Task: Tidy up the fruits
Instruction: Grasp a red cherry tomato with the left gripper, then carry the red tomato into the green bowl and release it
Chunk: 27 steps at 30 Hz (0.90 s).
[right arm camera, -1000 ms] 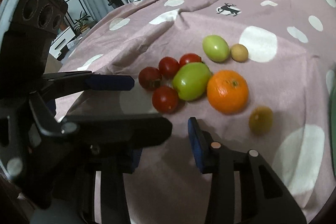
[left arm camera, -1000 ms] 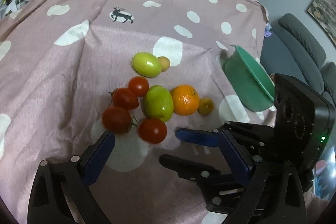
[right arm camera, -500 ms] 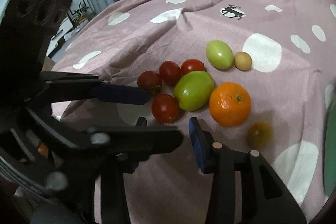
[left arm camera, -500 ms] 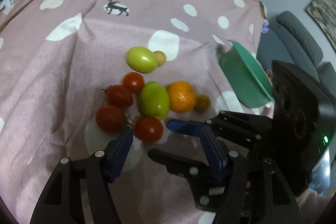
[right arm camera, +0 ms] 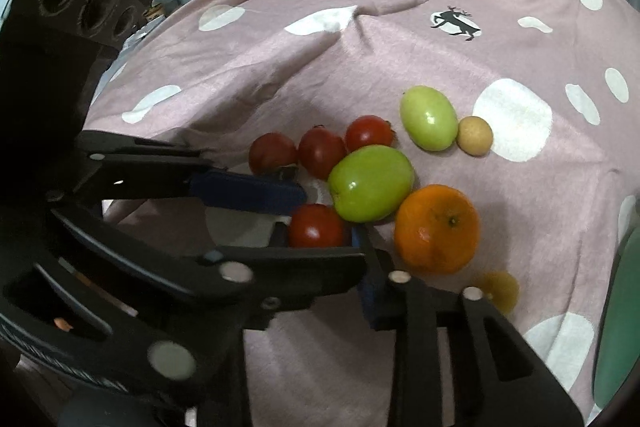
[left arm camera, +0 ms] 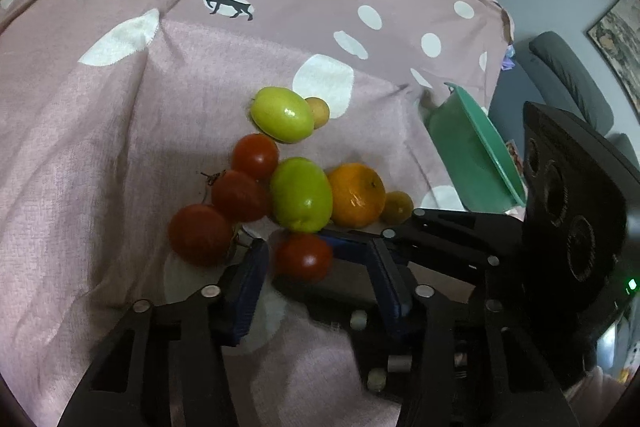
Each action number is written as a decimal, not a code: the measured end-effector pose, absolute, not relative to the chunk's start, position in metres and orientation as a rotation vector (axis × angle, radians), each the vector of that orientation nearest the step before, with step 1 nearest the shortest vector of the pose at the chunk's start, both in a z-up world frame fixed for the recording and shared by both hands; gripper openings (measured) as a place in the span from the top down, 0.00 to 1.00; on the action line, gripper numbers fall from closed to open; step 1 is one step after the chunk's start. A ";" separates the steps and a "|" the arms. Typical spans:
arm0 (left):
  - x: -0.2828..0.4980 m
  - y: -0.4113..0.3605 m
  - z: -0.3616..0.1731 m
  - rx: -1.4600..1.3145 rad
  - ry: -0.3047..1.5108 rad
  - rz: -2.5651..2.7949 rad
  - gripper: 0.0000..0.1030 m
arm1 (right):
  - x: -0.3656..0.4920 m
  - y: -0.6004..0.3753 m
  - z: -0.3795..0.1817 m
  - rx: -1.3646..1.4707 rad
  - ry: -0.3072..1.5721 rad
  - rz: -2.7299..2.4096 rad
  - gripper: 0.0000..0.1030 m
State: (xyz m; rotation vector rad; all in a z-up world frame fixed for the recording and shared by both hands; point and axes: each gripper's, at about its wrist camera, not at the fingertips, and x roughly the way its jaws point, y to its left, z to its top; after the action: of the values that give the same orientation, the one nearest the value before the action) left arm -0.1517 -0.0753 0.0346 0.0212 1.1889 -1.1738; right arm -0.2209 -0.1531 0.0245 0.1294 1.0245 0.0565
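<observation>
A cluster of fruit lies on the pink dotted cloth: several red tomatoes, two green fruits, an orange (left arm camera: 356, 195) and two small yellowish fruits. My left gripper (left arm camera: 316, 267) is open, its jaws on either side of the nearest red tomato (left arm camera: 303, 256), which also shows in the right wrist view (right arm camera: 316, 227). My right gripper (right arm camera: 320, 239) is open and sits crossed with the left one at the same tomato; its right finger (right arm camera: 370, 291) stands close beside the tomato. The large green fruit (right arm camera: 370, 183) touches the tomato on its far side.
A green bowl (left arm camera: 476, 155) stands tilted at the cloth's right edge, its rim also in the right wrist view (right arm camera: 620, 307). A grey sofa (left arm camera: 568, 75) is beyond it. Furniture and clutter stand behind the cloth's far left.
Both grippers have moved forward to the fruit cluster. The left jaws have narrowed and now flank the nearest red tomato; the right gripper has come in alongside.
</observation>
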 end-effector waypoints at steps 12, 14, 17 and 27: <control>-0.194 -0.107 0.091 0.084 1.051 -1.311 0.54 | -0.279 -0.179 0.073 0.132 0.843 -0.044 0.73; -0.202 -0.121 0.101 0.089 1.028 -1.346 0.54 | -0.295 -0.194 0.085 0.134 0.807 -0.083 0.73; -0.215 -0.151 0.116 0.087 0.986 -1.415 0.54 | -0.316 -0.216 0.102 0.131 0.756 -0.169 0.73; -0.257 -0.262 0.131 0.124 0.998 -1.631 0.54 | -0.390 -0.298 0.123 0.199 0.669 -0.431 0.73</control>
State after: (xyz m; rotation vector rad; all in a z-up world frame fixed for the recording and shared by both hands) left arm -0.2569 -0.2618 0.1311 0.1237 0.9983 -1.6311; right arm -0.3896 -0.2976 0.1235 0.1988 0.6689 -0.4306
